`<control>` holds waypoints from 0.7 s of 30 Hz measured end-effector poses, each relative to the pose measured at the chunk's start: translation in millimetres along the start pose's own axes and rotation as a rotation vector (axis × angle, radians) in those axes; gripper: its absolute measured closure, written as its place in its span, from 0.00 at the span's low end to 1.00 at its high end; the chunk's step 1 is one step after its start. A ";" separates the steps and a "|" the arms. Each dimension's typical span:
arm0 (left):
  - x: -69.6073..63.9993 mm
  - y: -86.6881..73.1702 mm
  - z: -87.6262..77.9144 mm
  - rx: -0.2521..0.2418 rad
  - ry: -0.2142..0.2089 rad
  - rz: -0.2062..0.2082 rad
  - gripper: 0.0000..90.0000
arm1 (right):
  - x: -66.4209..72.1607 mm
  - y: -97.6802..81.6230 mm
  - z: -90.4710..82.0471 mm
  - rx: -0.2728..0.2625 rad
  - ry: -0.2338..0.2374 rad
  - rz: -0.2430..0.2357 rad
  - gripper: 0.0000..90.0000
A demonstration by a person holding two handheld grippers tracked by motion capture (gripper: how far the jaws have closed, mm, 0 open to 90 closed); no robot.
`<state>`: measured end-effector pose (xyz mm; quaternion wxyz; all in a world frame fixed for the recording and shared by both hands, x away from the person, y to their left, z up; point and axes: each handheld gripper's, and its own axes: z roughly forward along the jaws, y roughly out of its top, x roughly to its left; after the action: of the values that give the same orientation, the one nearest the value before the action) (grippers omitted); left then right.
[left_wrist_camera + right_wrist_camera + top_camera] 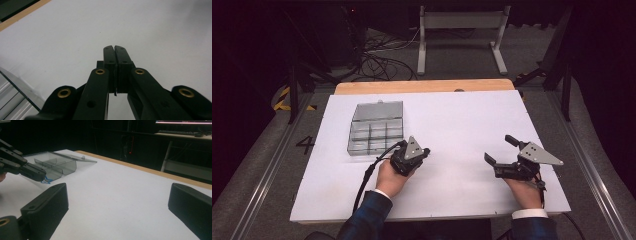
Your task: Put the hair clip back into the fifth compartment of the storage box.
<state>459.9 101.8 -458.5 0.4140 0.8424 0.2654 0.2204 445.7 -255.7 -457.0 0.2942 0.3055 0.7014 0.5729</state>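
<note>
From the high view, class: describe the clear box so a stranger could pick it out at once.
Start at the white table and look to its left half, towards the far edge. The clear box lies there, just beyond the left gripper. It is see-through plastic, split into small compartments, with its lid open.

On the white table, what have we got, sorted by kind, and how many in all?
Clear compartment box, lid open: 1
Hand-held gripper: 2, the left hand-held gripper shut, the right hand-held gripper open
Total: 3
</note>
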 end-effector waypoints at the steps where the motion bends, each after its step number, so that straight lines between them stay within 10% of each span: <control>1: 0.6 0.1 -1.1 -0.004 -0.001 -0.004 0.99 | 0.0 0.0 0.0 0.000 0.000 0.000 0.04; 21: 12.5 -0.2 -18.6 -0.046 0.020 -0.032 0.99 | -0.1 -0.2 0.9 0.003 0.001 0.004 0.02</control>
<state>458.4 120.6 -446.3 0.4339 0.8261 0.2779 0.2280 446.4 -255.2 -457.3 0.2923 0.3070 0.7020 0.5723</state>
